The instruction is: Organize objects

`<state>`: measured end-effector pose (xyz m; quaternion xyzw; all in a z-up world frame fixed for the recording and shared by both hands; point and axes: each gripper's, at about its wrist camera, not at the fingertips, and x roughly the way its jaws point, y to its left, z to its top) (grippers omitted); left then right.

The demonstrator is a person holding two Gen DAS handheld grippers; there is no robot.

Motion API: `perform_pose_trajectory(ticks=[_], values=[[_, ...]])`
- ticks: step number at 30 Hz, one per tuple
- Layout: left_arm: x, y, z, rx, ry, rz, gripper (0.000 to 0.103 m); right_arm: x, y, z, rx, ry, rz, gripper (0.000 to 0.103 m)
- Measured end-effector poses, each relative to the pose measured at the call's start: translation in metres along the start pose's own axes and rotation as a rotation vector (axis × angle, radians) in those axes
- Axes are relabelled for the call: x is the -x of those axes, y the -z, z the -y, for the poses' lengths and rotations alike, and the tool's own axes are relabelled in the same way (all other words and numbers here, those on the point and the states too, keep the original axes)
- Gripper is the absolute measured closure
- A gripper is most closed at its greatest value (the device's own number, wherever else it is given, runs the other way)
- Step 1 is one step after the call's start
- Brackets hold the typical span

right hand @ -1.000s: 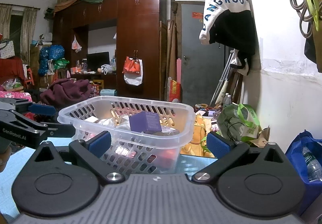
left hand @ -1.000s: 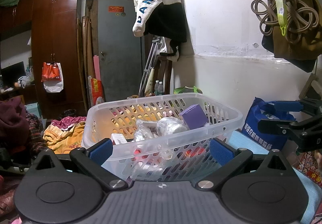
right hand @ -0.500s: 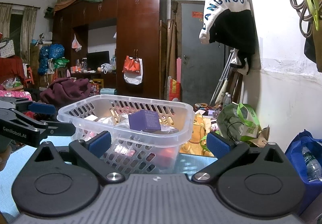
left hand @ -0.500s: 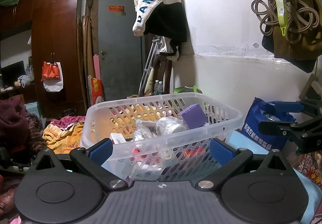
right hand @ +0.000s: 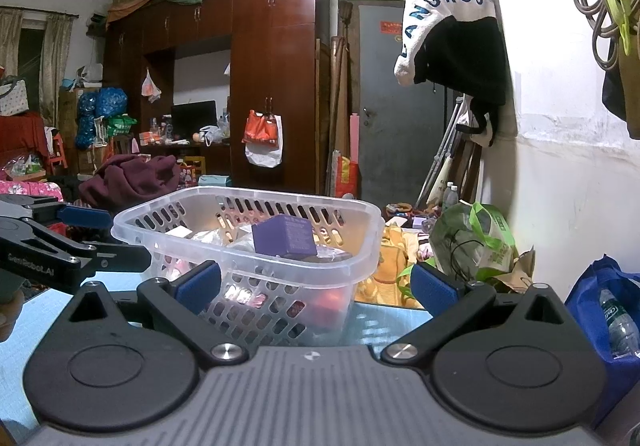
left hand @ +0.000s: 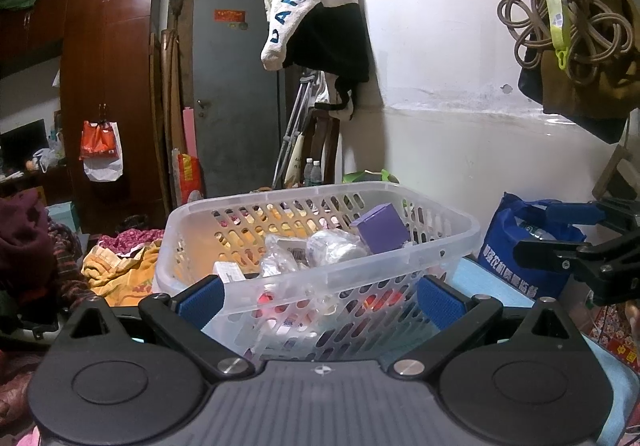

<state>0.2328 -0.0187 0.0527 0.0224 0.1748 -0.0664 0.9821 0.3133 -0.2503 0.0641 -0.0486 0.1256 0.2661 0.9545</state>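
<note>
A clear perforated plastic basket (left hand: 440,242) (right hand: 360,246) stands on a light blue table top (right hand: 380,322). Inside lie a purple box (left hand: 380,228) (right hand: 285,236), clear plastic wrapped packets (left hand: 332,246) and small white boxes (left hand: 228,272). My left gripper (left hand: 318,296) is open, its blue pads level with the basket's near wall, nothing held. My right gripper (right hand: 316,286) is open too, just short of the basket's right corner. Each gripper shows at the edge of the other's view: the right gripper (left hand: 560,230) and the left gripper (right hand: 80,230), both with fingers apart.
A blue shopping bag (left hand: 532,254) (right hand: 608,318) stands by the white wall at right. A green plastic bag (right hand: 476,242), yellow cloth (left hand: 120,270) and maroon clothes (right hand: 132,177) lie beyond the table. Wardrobe (right hand: 272,85) and grey door (left hand: 236,93) are far behind.
Hardly anything has moved; the right wrist view has shifted very slightly against the basket. Both grippers stay open.
</note>
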Motion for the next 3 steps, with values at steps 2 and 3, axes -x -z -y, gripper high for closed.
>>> perform_pose_trajectory(ticks=[2, 3], values=[[0.0007, 0.0003, 0.0008, -0.002, 0.007, 0.006, 0.0, 0.0001, 0.001, -0.0003, -0.001, 0.0, -0.002, 0.0], [0.0006, 0.0002, 0.0016, -0.001, 0.009, 0.008, 0.0, 0.0005, 0.0011, -0.0005, -0.001, 0.0, -0.002, 0.0]])
